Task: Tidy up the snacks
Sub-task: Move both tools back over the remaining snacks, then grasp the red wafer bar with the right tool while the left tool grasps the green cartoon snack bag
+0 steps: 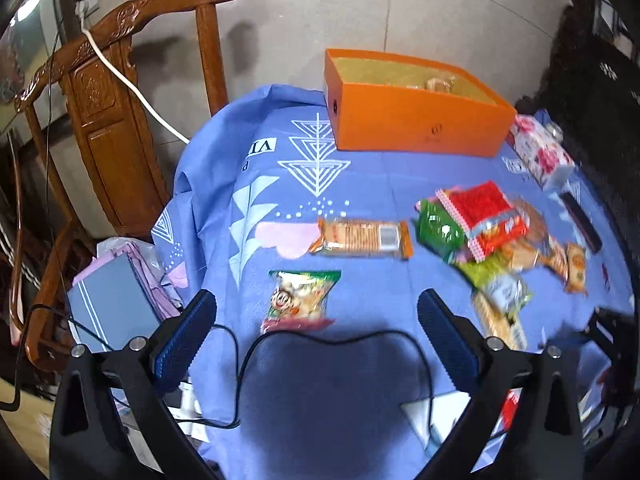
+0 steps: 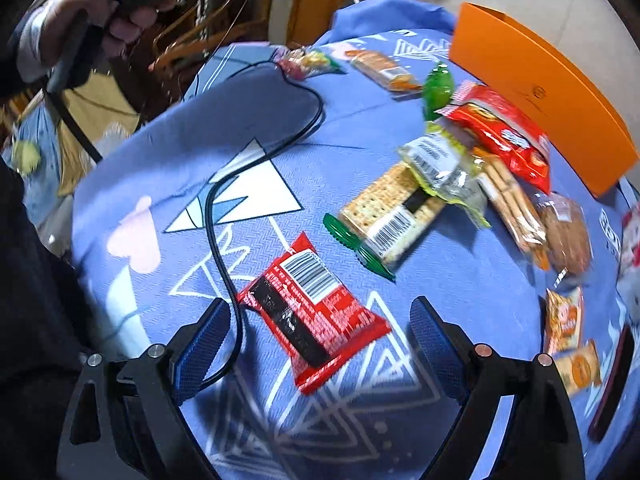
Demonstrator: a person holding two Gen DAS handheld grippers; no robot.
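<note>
An orange box stands at the back of the blue tablecloth, open on top, with a snack inside. My left gripper is open and empty above a small green and pink snack bag. An orange cracker pack lies beyond it, and a heap of snack packs lies to the right. My right gripper is open, its fingers on either side of a red snack pack lying on the cloth. A cracker pack with green ends lies beyond. The orange box is at the far right.
A black cable runs across the cloth beside the red pack. A carved wooden chair stands left of the table. A floral tissue pack and a dark remote lie at the right. Small orange packs lie near the right edge.
</note>
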